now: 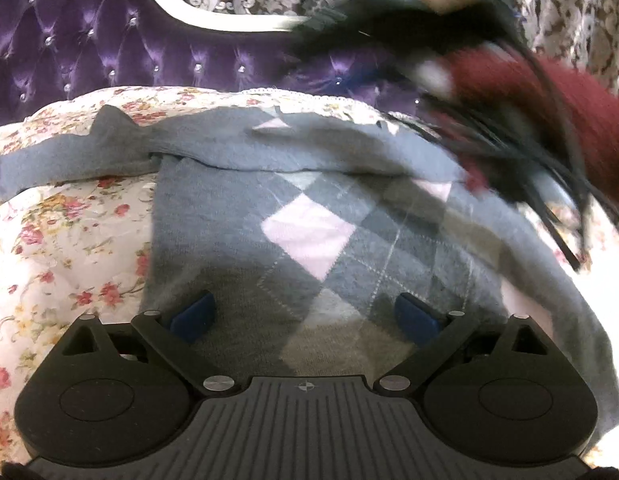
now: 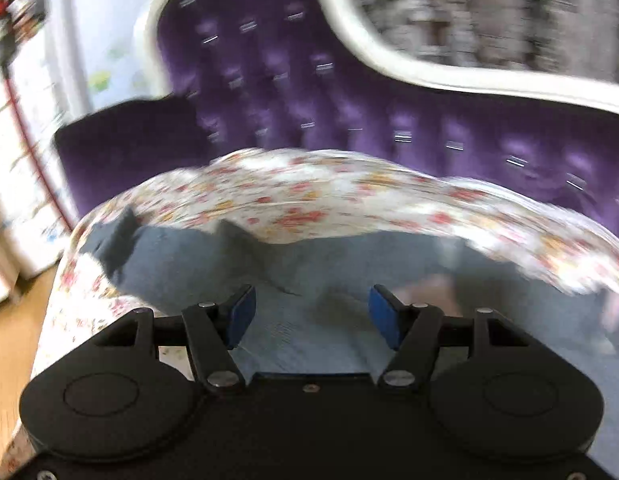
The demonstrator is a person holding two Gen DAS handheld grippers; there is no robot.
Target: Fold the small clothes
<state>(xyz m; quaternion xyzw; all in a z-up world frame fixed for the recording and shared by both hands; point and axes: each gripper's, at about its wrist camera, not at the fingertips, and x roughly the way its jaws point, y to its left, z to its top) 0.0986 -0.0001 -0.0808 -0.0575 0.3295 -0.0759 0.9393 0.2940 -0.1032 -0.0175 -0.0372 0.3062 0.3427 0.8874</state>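
Note:
A small grey argyle sweater [image 1: 309, 224] with pink and dark diamonds lies spread on a floral quilt [image 1: 61, 240]. One sleeve [image 1: 69, 160] stretches left and a fold of cloth lies across the chest. My left gripper [image 1: 305, 316] is open just above the sweater's lower part, holding nothing. In the blurred right wrist view the sweater [image 2: 309, 264] lies under my right gripper [image 2: 311, 314], which is open and empty, with a dark cuff [image 2: 113, 240] at far left.
A purple tufted headboard [image 1: 109, 40] with a white frame stands behind the quilt. A blurred dark red sleeve with black cables [image 1: 529, 120] crosses the upper right over the sweater. Wooden floor [image 2: 13, 340] and white furniture [image 2: 13, 160] lie left of the bed.

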